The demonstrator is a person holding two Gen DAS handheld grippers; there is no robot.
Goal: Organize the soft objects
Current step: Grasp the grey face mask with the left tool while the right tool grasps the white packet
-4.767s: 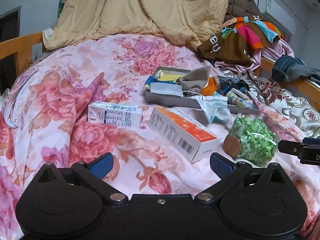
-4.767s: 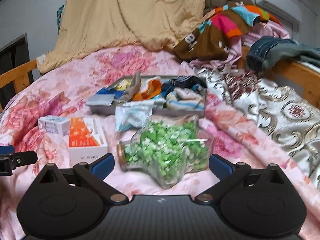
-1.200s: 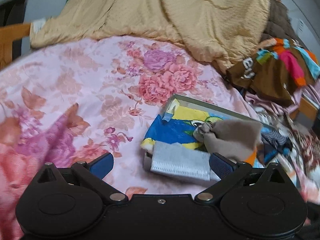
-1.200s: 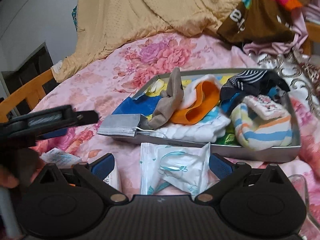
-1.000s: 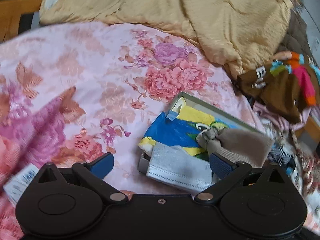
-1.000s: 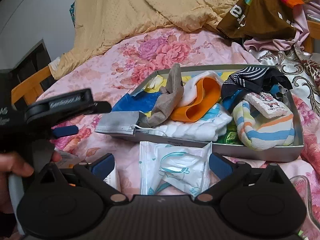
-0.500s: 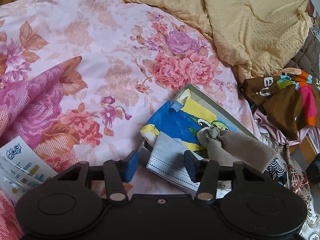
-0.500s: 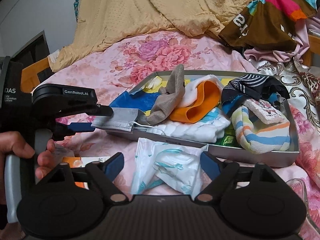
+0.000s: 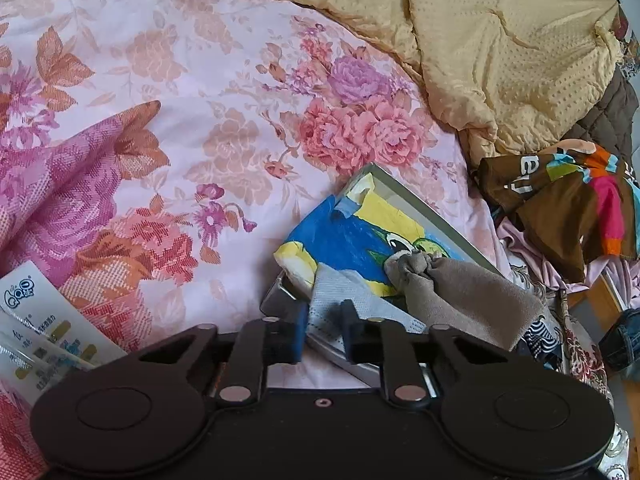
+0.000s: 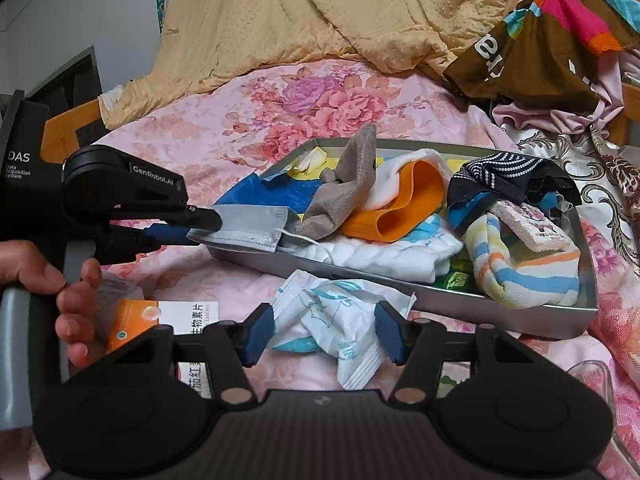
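Note:
A grey metal tray on the floral bed holds soft things: a grey face mask, a taupe cloth, an orange-and-white sock, a striped sock and a dark dotted sock. My left gripper is shut on the grey mask at the tray's near-left corner; it shows in the right wrist view. My right gripper is open, its fingers either side of a white packaged mask lying in front of the tray.
An orange-and-white box and a white carton lie on the bedspread left of the tray. A tan quilt and a pile of clothes lie behind. A glass jar's rim shows at lower right.
My left gripper moved in to the tray's corner and closed on the grey mask. My right gripper narrowed around the white packaged mask.

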